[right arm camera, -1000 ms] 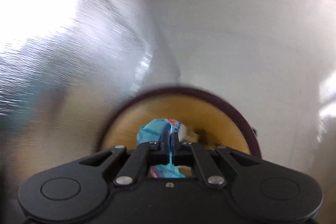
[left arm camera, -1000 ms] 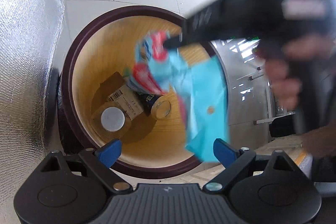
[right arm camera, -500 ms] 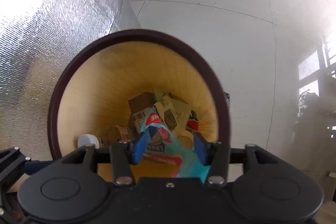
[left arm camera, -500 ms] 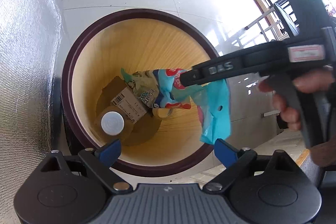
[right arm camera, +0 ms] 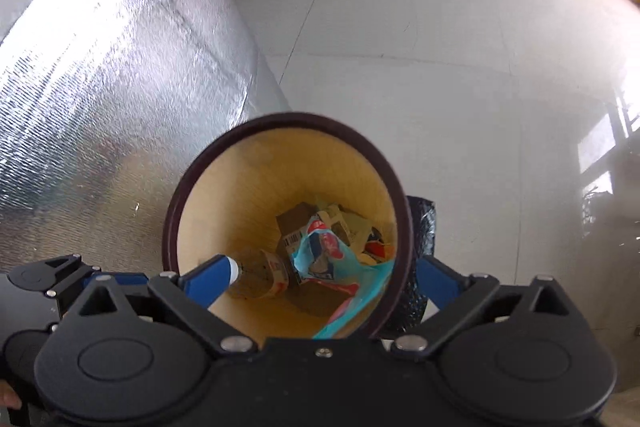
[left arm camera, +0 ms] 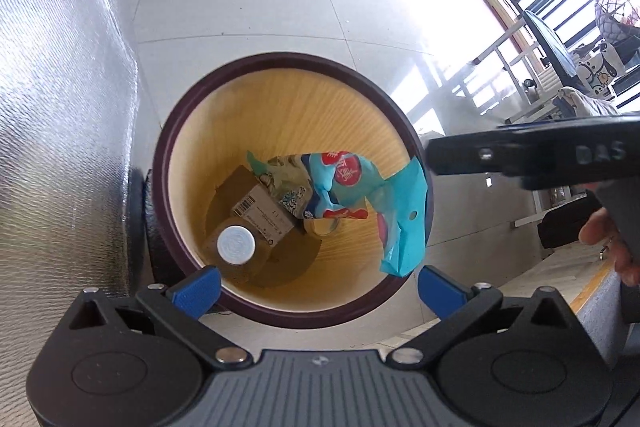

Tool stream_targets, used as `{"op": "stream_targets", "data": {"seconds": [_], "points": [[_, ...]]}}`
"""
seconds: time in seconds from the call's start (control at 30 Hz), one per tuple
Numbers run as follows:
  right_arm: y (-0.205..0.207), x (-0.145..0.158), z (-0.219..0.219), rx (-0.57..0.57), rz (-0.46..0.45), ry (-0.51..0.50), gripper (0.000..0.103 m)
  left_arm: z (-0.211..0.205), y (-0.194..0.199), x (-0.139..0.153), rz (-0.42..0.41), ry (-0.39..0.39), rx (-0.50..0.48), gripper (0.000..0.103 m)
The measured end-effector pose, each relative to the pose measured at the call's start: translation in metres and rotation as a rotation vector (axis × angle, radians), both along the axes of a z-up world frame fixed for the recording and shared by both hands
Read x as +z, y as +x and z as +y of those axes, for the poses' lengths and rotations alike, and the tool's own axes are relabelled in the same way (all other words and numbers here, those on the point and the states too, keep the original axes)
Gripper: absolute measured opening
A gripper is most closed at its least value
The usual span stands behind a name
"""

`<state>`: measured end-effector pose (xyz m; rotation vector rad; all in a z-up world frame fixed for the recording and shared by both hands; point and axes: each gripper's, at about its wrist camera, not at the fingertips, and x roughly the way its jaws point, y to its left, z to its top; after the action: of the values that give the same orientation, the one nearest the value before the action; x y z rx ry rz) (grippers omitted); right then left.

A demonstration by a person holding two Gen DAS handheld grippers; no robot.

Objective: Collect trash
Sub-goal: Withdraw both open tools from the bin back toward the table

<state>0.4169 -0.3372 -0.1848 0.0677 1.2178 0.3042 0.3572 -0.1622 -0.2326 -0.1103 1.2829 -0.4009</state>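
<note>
Your left gripper (left arm camera: 318, 291) and right gripper (right arm camera: 324, 277): jaws apart, empty, above bin (left arm camera: 280, 61). Blue wrapper (left arm camera: 404, 219) draped over bin rim; bottle (left arm camera: 236, 247) inside.

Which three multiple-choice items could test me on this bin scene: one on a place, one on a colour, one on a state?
1. Where does the blue wrapper lie?
A. on the floor
B. inside the bin, its tail against the rim
C. on a chair

2. What colour is the bottle cap?
A. white
B. red
C. green

3. How is the right gripper?
A. shut on the wrapper
B. shut on the bottle
C. open

Key: 1 B, it rests on the trash within the rim; 2 A, the round cap shows white; 3 C, its blue fingers stand wide apart, holding nothing.
</note>
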Motion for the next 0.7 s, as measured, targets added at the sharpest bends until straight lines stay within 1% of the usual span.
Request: {"op": "stream_targets", "data": {"seconds": [0.13, 0.4, 0.7], "points": [[-0.016, 0.017, -0.009, -0.041, -0.043, -0.019, 0.103, 0.004, -0.006, 0.015, -0.019, 0.013, 0.007, 0.103], [-0.059, 0.050, -0.021, -0.091, -0.104, -0.015, 0.103, 0.019, -0.019, 0.044, -0.071, 0.030, 0.045, 0.103], [-0.106, 0.075, -0.028, -0.159, -0.155, -0.013, 0.103, 0.030, -0.038, 0.073, -0.120, 0.041, 0.051, 0.103]]}}
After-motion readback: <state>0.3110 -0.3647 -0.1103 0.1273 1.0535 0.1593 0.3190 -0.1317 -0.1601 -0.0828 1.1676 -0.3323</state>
